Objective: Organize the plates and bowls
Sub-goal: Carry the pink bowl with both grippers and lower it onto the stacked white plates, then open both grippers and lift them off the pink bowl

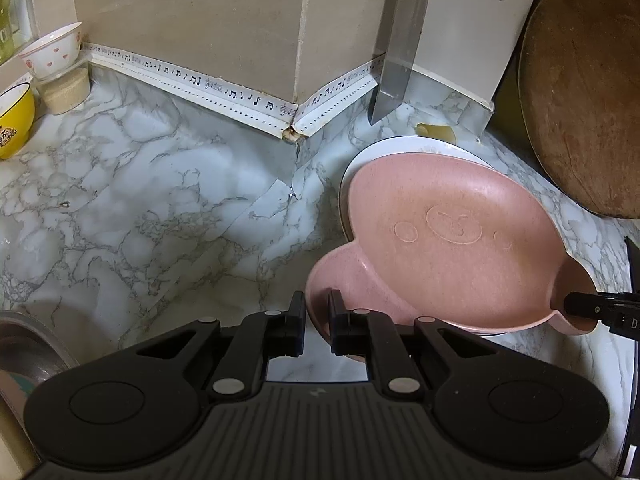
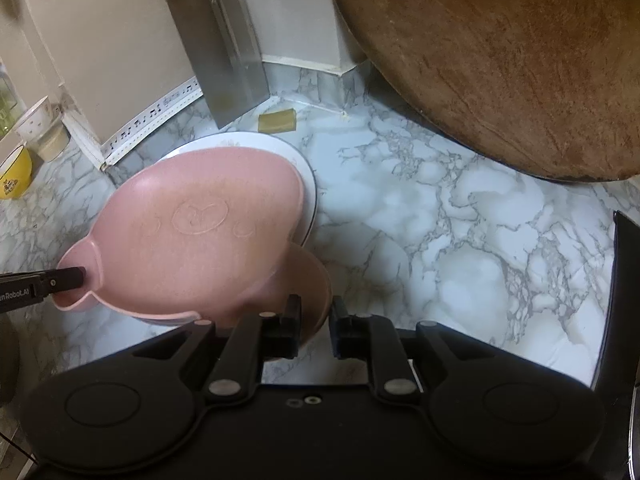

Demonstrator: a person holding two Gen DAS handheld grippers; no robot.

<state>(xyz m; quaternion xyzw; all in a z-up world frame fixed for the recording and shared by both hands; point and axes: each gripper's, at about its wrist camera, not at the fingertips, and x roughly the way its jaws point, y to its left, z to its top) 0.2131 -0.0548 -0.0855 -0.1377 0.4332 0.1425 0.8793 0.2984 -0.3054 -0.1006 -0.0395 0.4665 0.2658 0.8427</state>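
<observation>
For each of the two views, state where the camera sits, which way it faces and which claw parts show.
Left wrist: rides the left claw, facing the tiled wall corner, closed on one ear of the pink plate; the right claw's tip shows at right.
Right wrist: rides the right claw, facing the wooden board, closed on the other ear; the left claw's tip shows at left.
Shared: pink plate, white plate, cleaver, yellow bowl.

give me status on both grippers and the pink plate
Left gripper and right gripper each shut on an ear of the pink plate. Plate over white plate. Nothing in the way.
</observation>
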